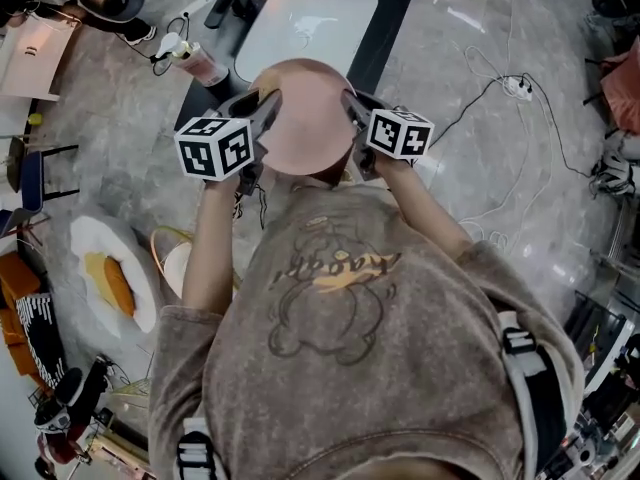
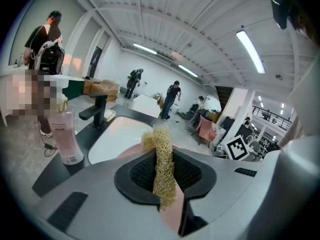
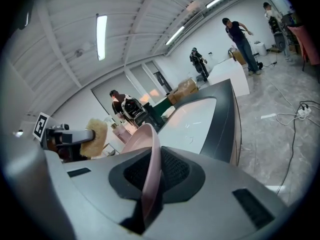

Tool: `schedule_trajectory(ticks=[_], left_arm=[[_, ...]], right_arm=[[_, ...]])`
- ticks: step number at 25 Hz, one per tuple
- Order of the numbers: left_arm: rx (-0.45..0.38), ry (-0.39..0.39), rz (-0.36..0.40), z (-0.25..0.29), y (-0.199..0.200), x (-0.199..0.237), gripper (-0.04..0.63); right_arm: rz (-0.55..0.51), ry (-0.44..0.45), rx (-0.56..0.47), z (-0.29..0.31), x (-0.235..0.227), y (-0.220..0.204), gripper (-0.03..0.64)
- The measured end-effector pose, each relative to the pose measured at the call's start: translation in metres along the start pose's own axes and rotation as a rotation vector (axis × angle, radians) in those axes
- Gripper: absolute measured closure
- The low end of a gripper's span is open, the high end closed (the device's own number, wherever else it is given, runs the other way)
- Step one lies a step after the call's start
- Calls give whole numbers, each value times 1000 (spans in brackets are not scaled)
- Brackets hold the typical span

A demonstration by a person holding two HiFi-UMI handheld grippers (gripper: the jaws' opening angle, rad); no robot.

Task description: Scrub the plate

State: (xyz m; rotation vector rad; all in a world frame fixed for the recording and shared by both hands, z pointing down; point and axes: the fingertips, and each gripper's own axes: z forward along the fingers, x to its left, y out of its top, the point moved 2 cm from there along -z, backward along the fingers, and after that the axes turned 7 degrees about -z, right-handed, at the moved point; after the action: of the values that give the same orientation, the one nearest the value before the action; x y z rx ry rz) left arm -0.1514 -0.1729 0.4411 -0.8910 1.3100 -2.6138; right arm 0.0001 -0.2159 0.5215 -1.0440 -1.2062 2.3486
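Pre-scrub: right gripper (image 1: 352, 108) clamps plate (image 1: 308, 118) rim at 3 o'clock, plate held at 6 o'clock of sink (image 1: 310, 18), left gripper (image 1: 264, 108) pinches scourer (image 2: 162, 169) at plate's 9; next, press scourer onto plate face.

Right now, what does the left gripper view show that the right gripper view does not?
Left gripper view only: the left gripper's pads pinching the scrubber, and the right gripper's marker cube. Right gripper view only: the right gripper's jaws clamping the plate's rim, and a power strip on the floor. Both: the white sink and the scrubber.
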Motion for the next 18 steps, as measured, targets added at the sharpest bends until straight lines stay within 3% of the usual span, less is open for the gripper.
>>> schedule_trajectory(ticks=[6,18], left_arm=[[-5,49,-46,-17,-12,16,520],[-28,108,-126,-40,-32,39,520]], right_arm=[[0,4,85,30,-5,-28,583],[-173,-62,235,70,-16,-61,591]])
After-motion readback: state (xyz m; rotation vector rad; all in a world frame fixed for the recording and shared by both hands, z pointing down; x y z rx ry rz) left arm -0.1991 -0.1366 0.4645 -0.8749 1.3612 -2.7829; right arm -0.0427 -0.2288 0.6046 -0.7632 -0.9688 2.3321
